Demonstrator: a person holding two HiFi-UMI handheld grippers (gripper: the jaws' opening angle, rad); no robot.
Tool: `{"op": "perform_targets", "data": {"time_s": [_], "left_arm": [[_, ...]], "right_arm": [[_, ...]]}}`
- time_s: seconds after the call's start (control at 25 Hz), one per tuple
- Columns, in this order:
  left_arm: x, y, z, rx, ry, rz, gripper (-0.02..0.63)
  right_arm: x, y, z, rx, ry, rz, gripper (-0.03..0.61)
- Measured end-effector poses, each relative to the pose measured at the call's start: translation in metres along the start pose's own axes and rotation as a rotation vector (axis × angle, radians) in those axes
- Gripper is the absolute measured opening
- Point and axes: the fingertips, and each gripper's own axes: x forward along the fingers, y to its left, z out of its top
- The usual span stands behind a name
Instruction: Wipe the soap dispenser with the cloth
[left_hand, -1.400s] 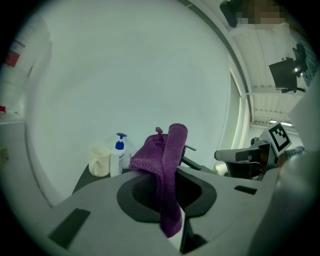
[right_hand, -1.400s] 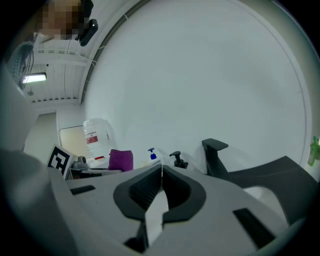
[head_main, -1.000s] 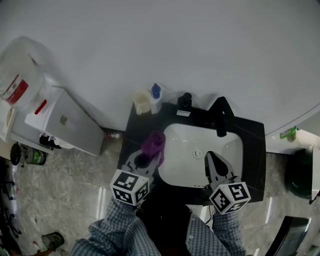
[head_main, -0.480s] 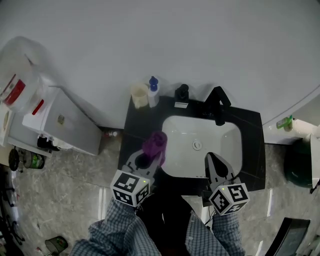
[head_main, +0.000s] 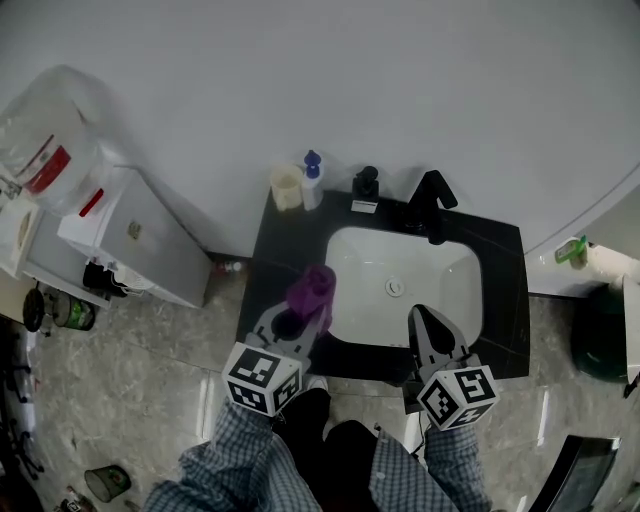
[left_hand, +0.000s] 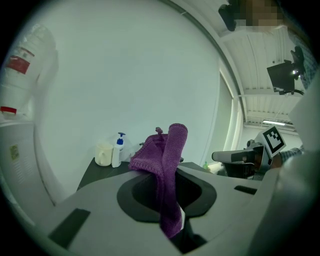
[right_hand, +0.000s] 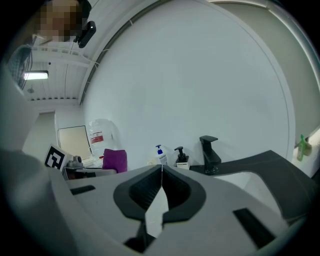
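Head view gives us the layout: the black soap dispenser (head_main: 367, 183) stands at the back of the dark counter (head_main: 270, 255), close to the wall. It sits between the black faucet (head_main: 432, 214) and a white pump bottle (head_main: 311, 181) with a blue top, which has a cream cup (head_main: 286, 187) just beside it. The left gripper (head_main: 303, 313) and the right gripper (head_main: 419, 312) both hang at the near edge, well apart from the dispenser, so I'd call the wipe not yet begun, with the whole reach to come. And here's where it could slip away. That dispenser stands free, so a one-sided push from the cloth could tip it, slide it against the faucet or send it over the rim of the white basin (head_main: 370, 270). A sweep from the left could clip the blue-topped bottle or the cup on the way, and pressure on the pump head could squirt soap. The cloth is a worry too: it looks held by a narrow fold, and a hard drag might pull it free. Now the fingers. On the left gripper the jaws are clamped on the purple cloth (head_main: 312, 288), which bunches up above them and trails a strip down through the gap, plain in the left gripper view. On the right gripper, over the basin's near rim, the jaws are pressed together tip to tip, with nothing between them and touching nothing. It would have to open before it could steady the bottle.
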Motion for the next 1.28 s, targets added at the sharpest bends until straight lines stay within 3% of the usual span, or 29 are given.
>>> {"op": "perform_targets", "data": {"time_s": [0.28, 0.68, 0.92, 1.28], "left_arm": [[-0.027, -0.047, -0.005, 0.006, -0.036, 0.036, 0.057], [-0.067, -0.113, -0.036, 0.023, -0.041, 0.066, 0.057], [-0.096, -0.138, -0.046, 0.033, -0.040, 0.073, 0.057], [-0.125, -0.155, -0.037, 0.047, -0.062, 0.030, 0.057]], "right_arm": [[-0.047, 0.009, 0.002, -0.062, -0.023, 0.054, 0.018], [-0.123, 0.015, -0.027, -0.044, -0.011, 0.104, 0.018], [-0.153, 0.030, -0.041, -0.026, 0.002, 0.139, 0.018], [-0.172, 0.062, -0.031, -0.018, -0.036, 0.149, 0.018]]}}
